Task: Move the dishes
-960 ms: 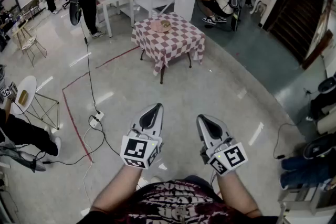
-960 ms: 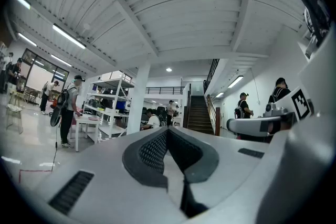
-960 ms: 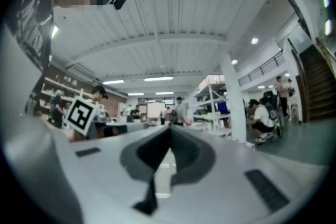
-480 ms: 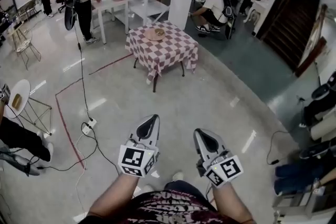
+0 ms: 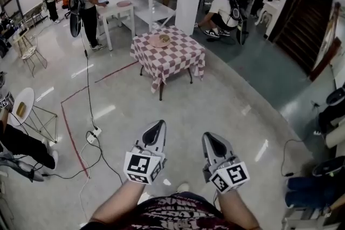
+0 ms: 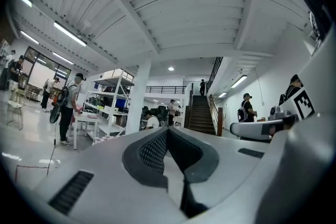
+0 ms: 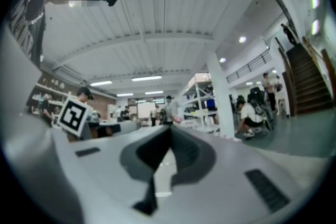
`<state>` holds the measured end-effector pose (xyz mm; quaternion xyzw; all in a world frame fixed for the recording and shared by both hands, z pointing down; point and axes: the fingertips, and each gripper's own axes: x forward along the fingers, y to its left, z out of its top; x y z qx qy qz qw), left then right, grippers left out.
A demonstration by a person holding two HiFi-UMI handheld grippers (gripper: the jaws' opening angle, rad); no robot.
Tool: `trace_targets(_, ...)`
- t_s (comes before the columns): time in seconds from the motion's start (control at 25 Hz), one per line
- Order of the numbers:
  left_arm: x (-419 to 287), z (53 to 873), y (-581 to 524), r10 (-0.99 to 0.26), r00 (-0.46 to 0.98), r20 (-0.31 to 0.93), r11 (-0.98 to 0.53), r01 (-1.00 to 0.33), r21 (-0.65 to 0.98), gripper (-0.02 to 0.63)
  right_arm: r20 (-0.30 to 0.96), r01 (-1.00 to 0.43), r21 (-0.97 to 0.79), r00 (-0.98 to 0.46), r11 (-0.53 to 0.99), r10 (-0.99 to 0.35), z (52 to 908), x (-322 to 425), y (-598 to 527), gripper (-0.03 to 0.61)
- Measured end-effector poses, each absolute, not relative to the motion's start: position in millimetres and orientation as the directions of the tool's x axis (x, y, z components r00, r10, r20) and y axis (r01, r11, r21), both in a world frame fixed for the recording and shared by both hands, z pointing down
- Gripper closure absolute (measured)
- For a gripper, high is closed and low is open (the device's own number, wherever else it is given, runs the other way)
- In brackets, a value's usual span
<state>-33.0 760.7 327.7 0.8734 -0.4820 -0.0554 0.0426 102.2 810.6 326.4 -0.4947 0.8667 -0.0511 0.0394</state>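
The left claw (image 5: 155,127) is held shut and empty, pointed level toward 12 o'clock. Over the last second little has been changed: the view has only been swayed, and the checkered bench (image 5: 180,59) is seen no nearer, well apart at 12 o'clock. The dishes (image 5: 160,40) are left untouched near its far edge. The right claw (image 5: 211,138) is likewise kept shut on nothing. The walk across the floor (image 5: 232,99) is judged unfinished, so no dish can be reached yet.
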Motion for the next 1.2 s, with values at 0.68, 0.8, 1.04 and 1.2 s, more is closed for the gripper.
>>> trace_targets(0.68, 51, 328, 718, -0.889, 0.456, -0.049, -0.458, -0.888, 0.042, 0.589, -0.02, -0.794, -0.123, -0.597, 0.595, -0.802, 335, 179, 753, 0.545)
trace_targets(0.8, 54, 339, 714, -0.894, 0.447, -0.026, -0.448, -0.893, 0.042, 0.589, -0.025, -0.821, -0.153, -0.553, 0.55, -0.833, 344, 196, 742, 0.545)
trace_targets(1.04, 39, 360, 699, -0.916, 0.401, 0.014, -0.398, -0.911, 0.105, 0.589, -0.005, -0.832, -0.145, -0.541, 0.536, -0.841, 361, 206, 724, 0.545)
trace_targets(1.2, 39, 370, 676, -0.913, 0.408, 0.016, -0.404, -0.908, 0.109, 0.589, 0.001, -0.836, -0.155, -0.533, 0.526, -0.846, 370, 207, 705, 0.545)
